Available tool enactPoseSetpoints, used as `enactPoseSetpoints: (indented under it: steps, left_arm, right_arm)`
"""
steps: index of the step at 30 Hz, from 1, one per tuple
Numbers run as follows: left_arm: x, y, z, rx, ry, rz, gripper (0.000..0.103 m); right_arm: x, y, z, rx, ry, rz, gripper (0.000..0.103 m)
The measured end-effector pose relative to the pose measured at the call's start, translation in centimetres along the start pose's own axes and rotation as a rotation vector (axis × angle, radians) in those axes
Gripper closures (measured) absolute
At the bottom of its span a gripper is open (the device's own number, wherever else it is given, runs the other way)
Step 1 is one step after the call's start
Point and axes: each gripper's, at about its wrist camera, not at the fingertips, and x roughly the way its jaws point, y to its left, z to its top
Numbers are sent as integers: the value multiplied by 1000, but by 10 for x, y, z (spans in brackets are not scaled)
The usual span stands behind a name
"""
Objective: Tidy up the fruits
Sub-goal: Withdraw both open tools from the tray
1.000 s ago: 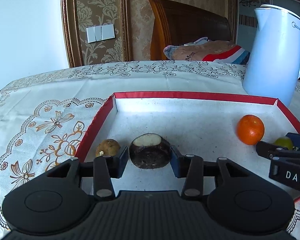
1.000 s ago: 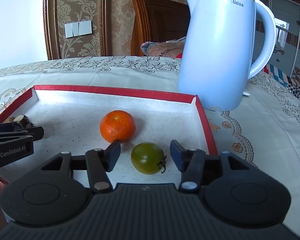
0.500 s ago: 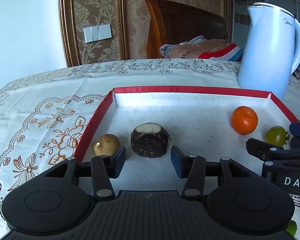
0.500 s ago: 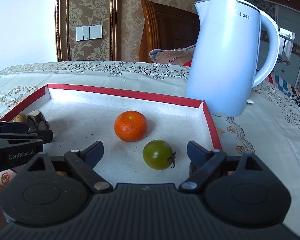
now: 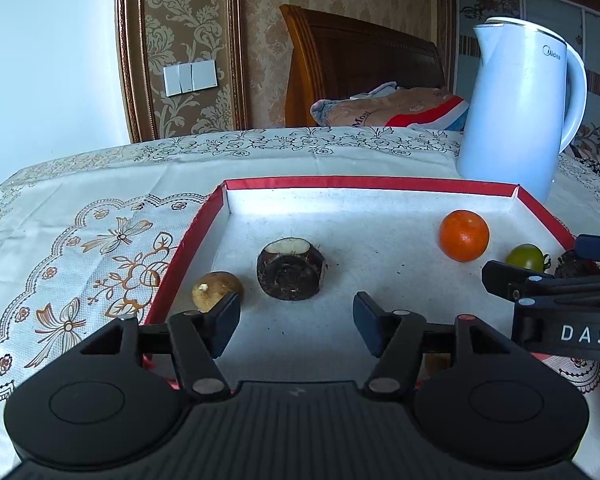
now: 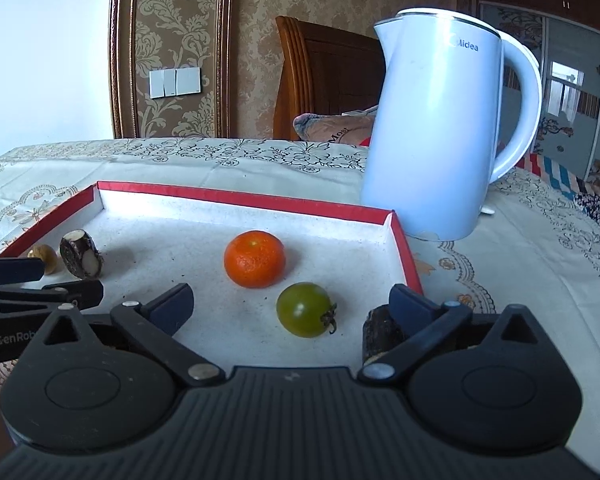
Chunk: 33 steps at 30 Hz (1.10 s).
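Fruits: four pieces lie on the white floor of a red-rimmed tray (image 5: pixel 372 182) set on a patterned tablecloth (image 5: pixel 80 240)
Orange (image 6: pixel 255 259): right half of the tray, just behind a green tomato (image 6: pixel 306 309), the two near but apart
Dark cut root (image 5: pixel 291 265): left half of the tray, pale cut face turned up and back, a small yellow-brown fruit (image 5: pixel 216 290) just beside it by the left rim
Second dark piece (image 6: pixel 380 334): at the tray's near right corner, partly hidden behind the right gripper's finger
Left gripper (image 5: pixel 296 326): jaws spread wide and holding nothing, the cut root just beyond the gap and not touched
Right gripper (image 6: pixel 290 308): jaws spread wide and empty, the tomato sitting between the fingers without contact; whether the right finger touches the dark piece cannot be told
Kettle (image 6: pixel 440 128): pale blue, upright on the cloth just outside the tray's far right corner
Background: wooden headboard (image 5: pixel 360 68), patterned wall with a light switch (image 5: pixel 190 77)
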Motion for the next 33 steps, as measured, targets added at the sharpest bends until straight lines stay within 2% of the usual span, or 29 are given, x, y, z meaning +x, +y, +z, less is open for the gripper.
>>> enactPoseSetpoints:
  steps: [9, 13, 21, 23, 26, 33]
  left_arm:
    - [-21, 1, -10, 2, -15, -34, 41]
    - [-29, 3, -13, -13, -24, -48, 30]
    - [-52, 4, -22, -15, -63, -77, 28]
    - [-59, 3, -26, -14, -68, -98, 22]
    - [-67, 2, -32, -22, -48, -163, 22]
    - [-84, -13, -44, 52, -61, -240, 22]
  right_arm:
    - [-13, -2, -6, 15, -7, 16, 0]
    - [-23, -5, -10, 35, -17, 29, 0]
    - [-41, -12, -20, 87, -24, 70, 0]
    - [-47, -14, -25, 101, -24, 88, 0]
    - [-55, -17, -29, 112, -36, 101, 0]
    - [-63, -32, -27, 197, -100, 67, 0]
